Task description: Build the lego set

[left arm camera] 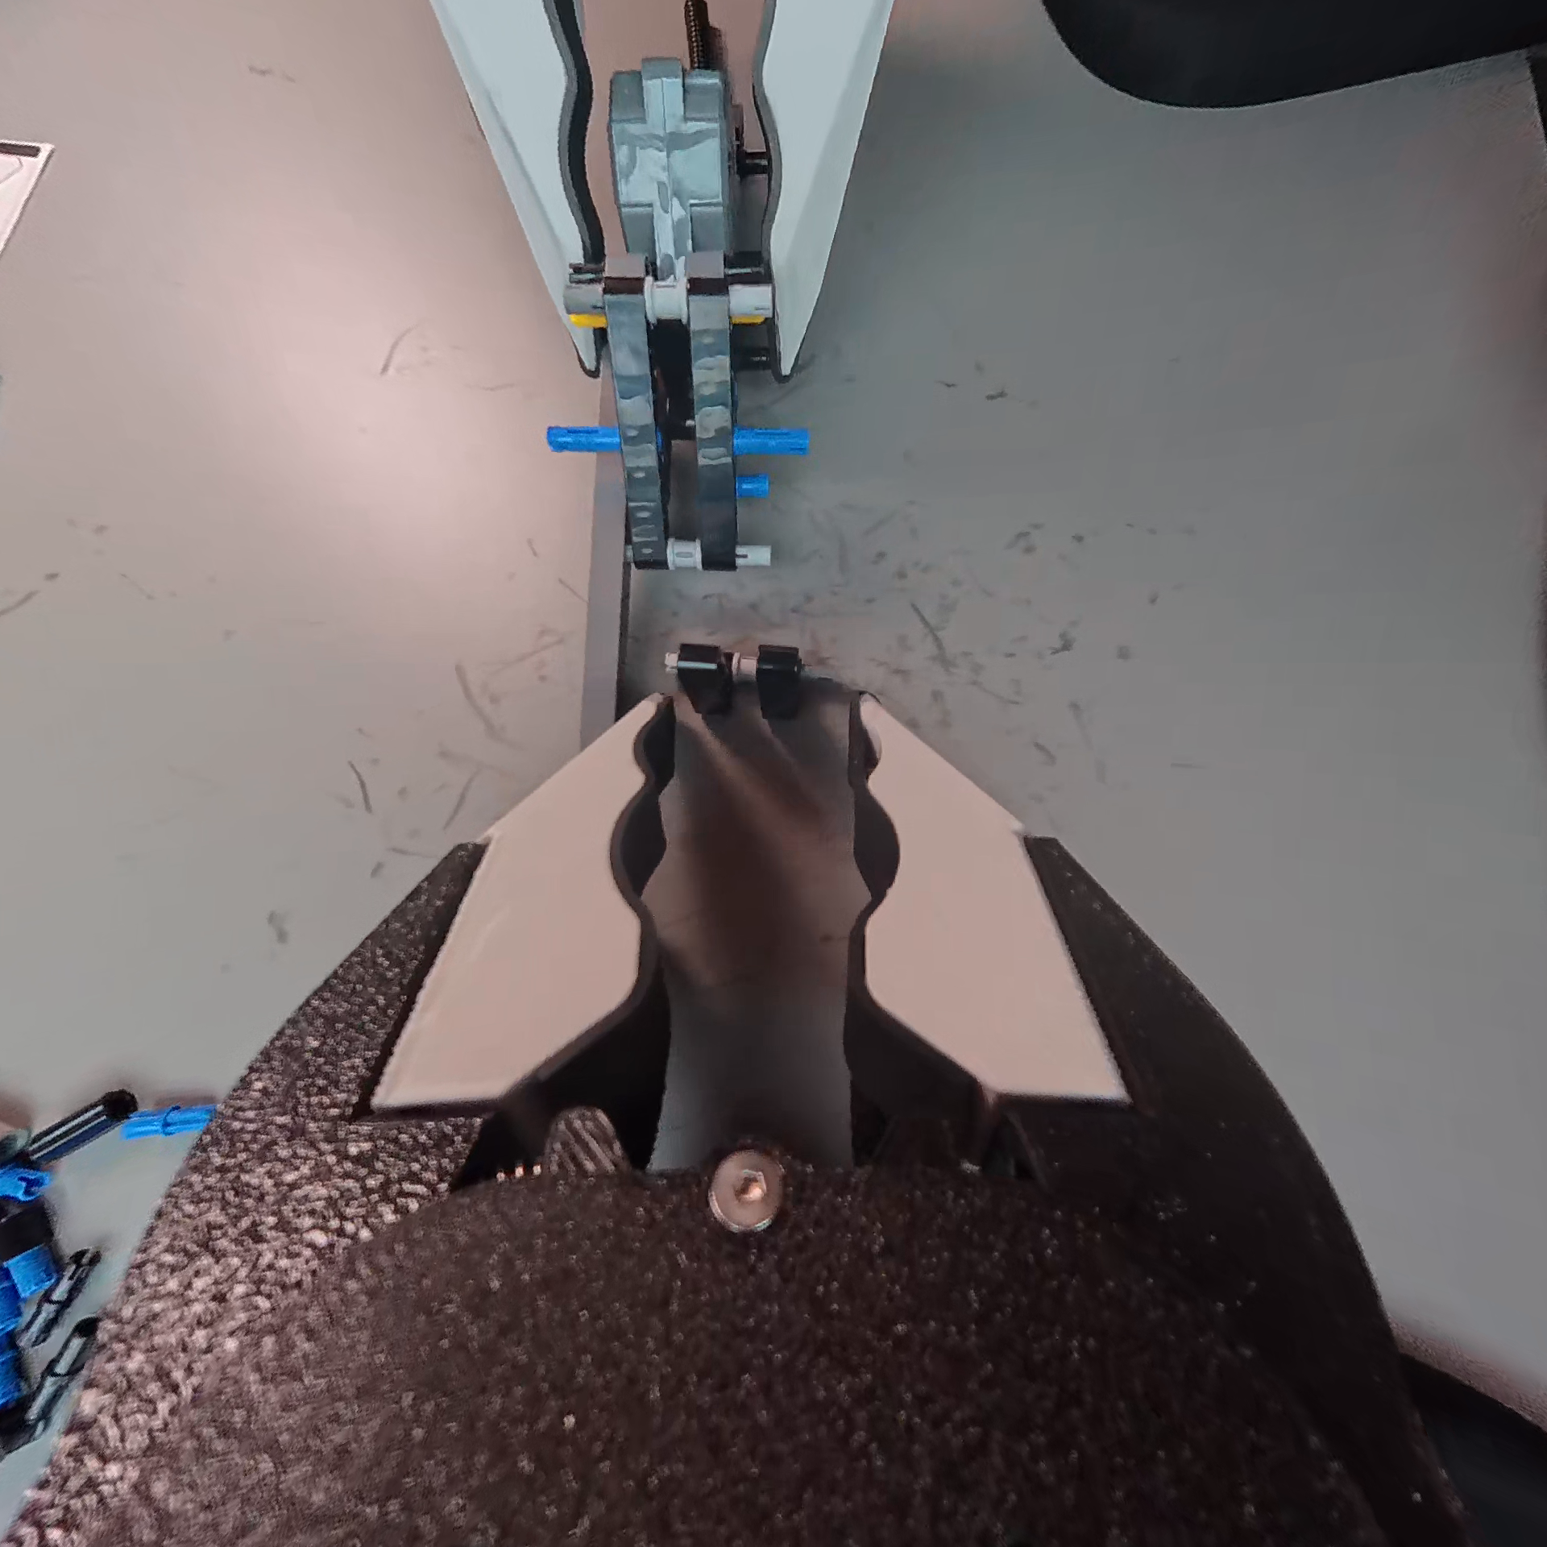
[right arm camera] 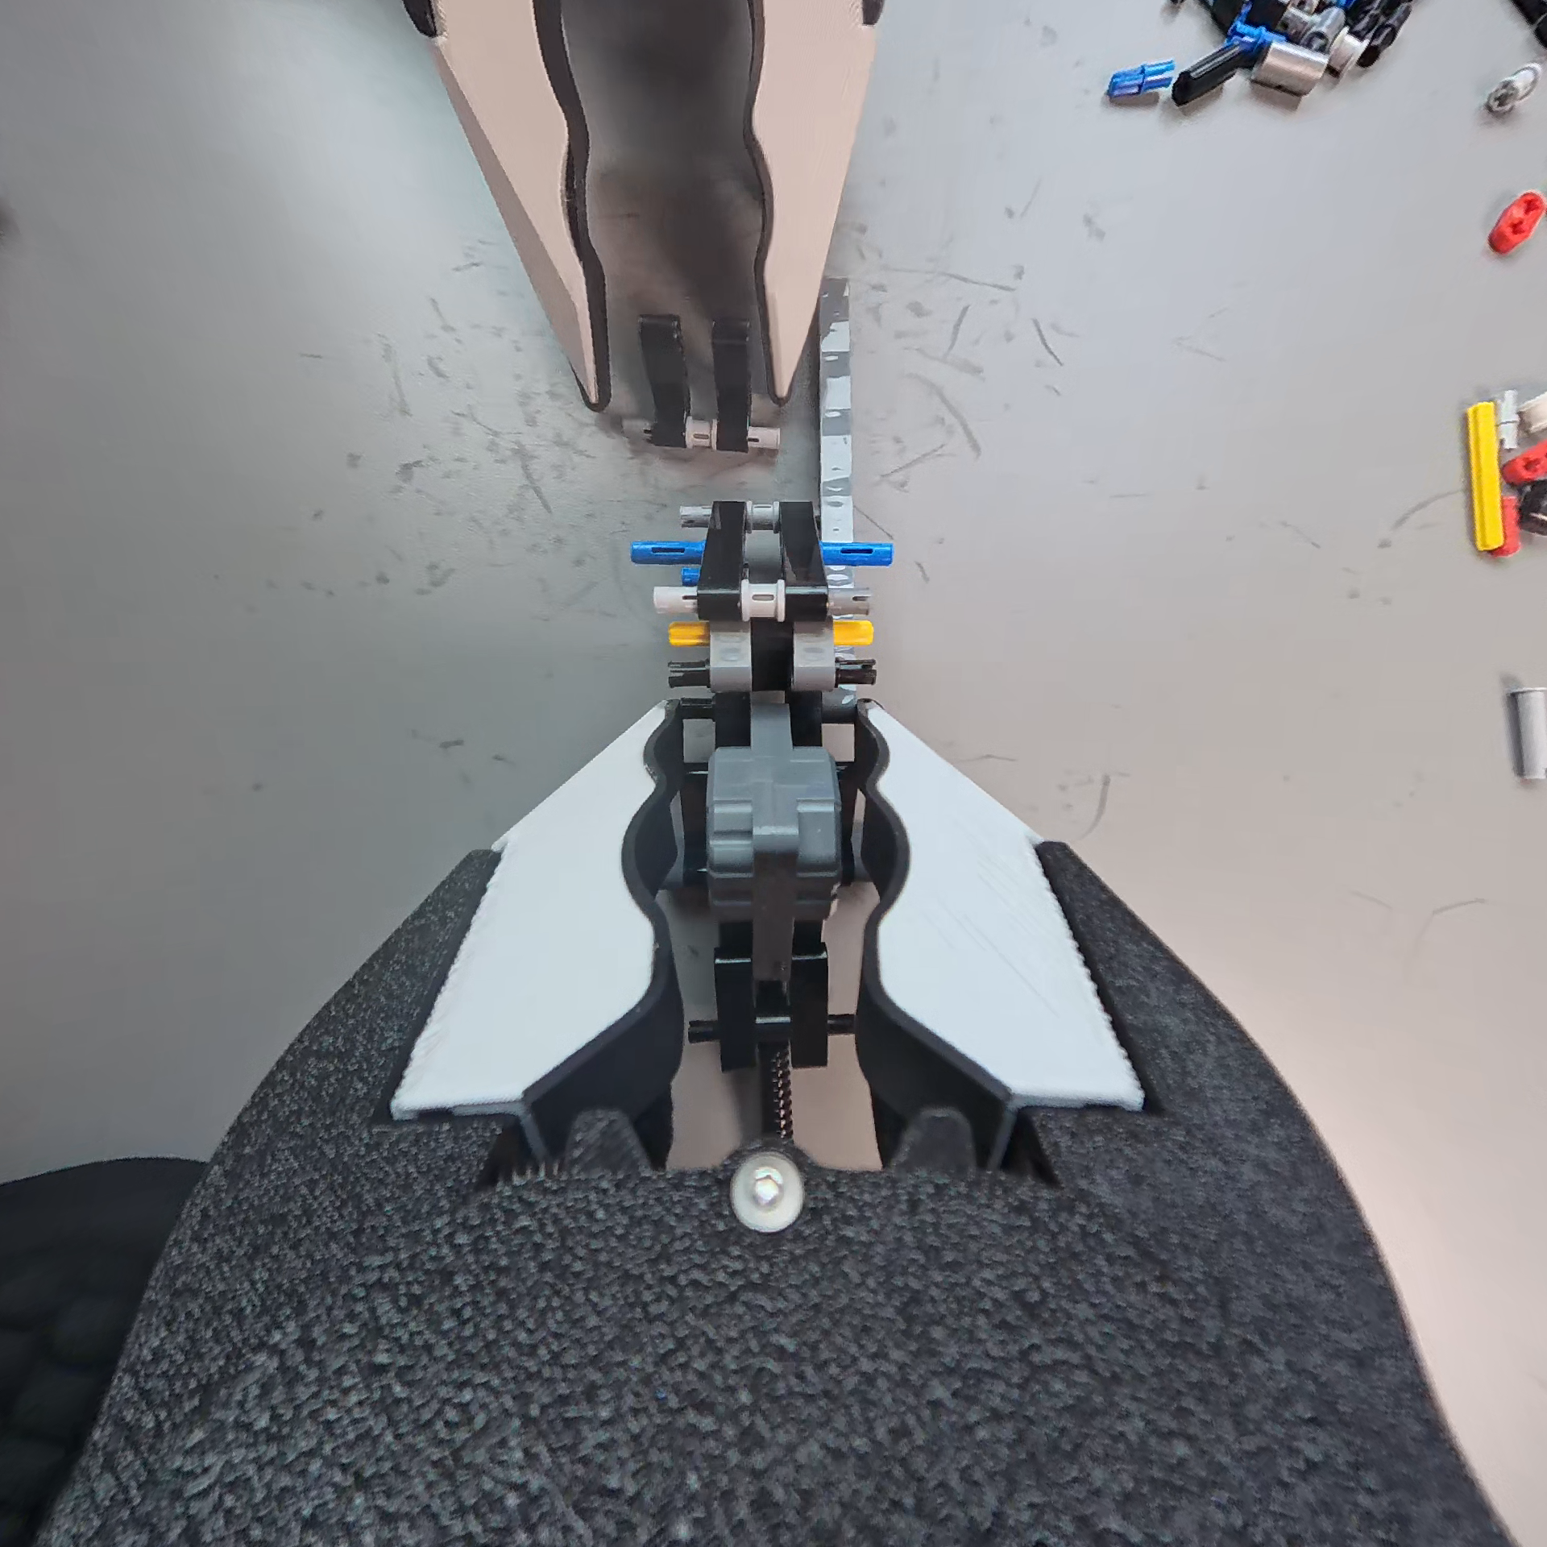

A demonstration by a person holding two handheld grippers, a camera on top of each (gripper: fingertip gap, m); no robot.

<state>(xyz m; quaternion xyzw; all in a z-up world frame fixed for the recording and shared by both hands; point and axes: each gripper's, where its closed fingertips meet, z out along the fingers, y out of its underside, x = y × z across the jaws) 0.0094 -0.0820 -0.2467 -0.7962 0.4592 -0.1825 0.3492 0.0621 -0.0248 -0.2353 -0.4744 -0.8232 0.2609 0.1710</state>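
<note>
My right gripper (right arm camera: pixel 768 711) is shut on a grey and black lego assembly (right arm camera: pixel 770 820) with blue, yellow and light grey pins sticking out of its sides; the assembly reaches past the fingertips. In the left wrist view this assembly (left arm camera: pixel 674 251) hangs from the right gripper (left arm camera: pixel 691 368) at the top. My left gripper (left arm camera: pixel 762 711) is shut on a small part (left arm camera: pixel 737 678): two short black beams on a light grey pin. In the right wrist view the part (right arm camera: pixel 703 393) sits in the left gripper (right arm camera: pixel 691 402), facing the assembly's tip across a small gap.
The scuffed grey table (left arm camera: pixel 251 502) has a taped seam (right arm camera: pixel 835 418). Loose parts lie at the right: a blue, black and silver pile (right arm camera: pixel 1281 50), a red piece (right arm camera: pixel 1517 222), a yellow beam (right arm camera: pixel 1483 477), a grey tube (right arm camera: pixel 1528 732). More blue and black parts (left arm camera: pixel 33 1239) lie lower left.
</note>
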